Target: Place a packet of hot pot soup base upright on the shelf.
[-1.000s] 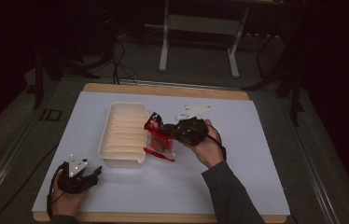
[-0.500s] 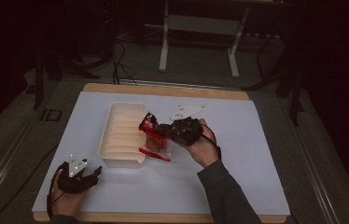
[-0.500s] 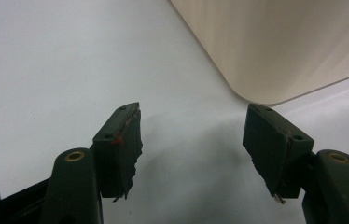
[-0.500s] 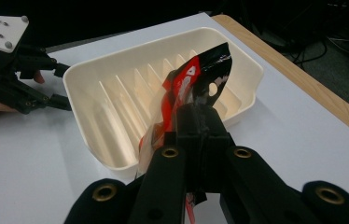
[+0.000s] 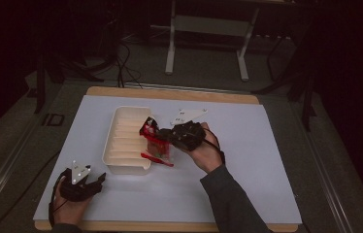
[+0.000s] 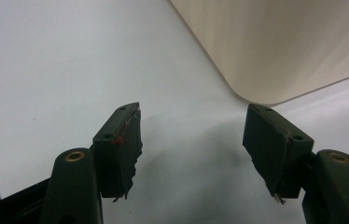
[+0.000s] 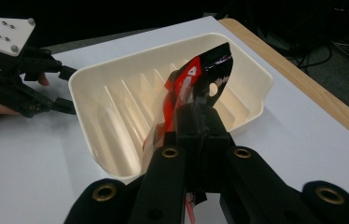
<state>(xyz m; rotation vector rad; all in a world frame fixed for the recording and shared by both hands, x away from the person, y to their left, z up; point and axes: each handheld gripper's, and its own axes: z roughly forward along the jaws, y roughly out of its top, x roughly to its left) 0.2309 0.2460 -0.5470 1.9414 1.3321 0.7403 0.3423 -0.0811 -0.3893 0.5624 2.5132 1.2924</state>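
A cream ribbed tray stands on the white tabletop, and its wall shows close in the right gripper view. My right gripper is shut on a red and black snack packet, holding it at the tray's right rim. In the right gripper view the packet rises upright from the closed jaws, its top over the tray. My left gripper rests near the table's front left, open with nothing between its pads. A corner of the tray lies just beyond them.
The white mat covers a wooden table whose edge shows at the back. A metal stand and cables sit on the dark floor behind. The other hand's gripper is seen past the tray's far corner.
My right gripper has carried the packet a little to the left, up to the tray's rim. The left gripper has stayed where it was.
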